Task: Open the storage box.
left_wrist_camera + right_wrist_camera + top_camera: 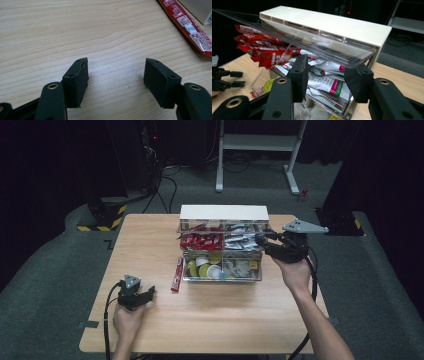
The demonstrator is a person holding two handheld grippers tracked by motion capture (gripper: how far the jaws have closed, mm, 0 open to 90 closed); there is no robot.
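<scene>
Right gripper [325, 77] under clear lid [312, 40]; sachets [329, 85] behind.

from my feed i see a light wooden table [210, 320] standing on a grey-green carpet floor [45, 295] that runs under it on every side. the room behind is very dark, with black walls or curtains closing off the back. a white metal frame [260, 142] with a low shelf stands on two feet at the far end. black cables [167, 185] snake over the floor near it. a yellow and black striped base [102, 217] sits left of the table, and another dark base [345, 222] sits right. light falls mostly on the tabletop.
</scene>
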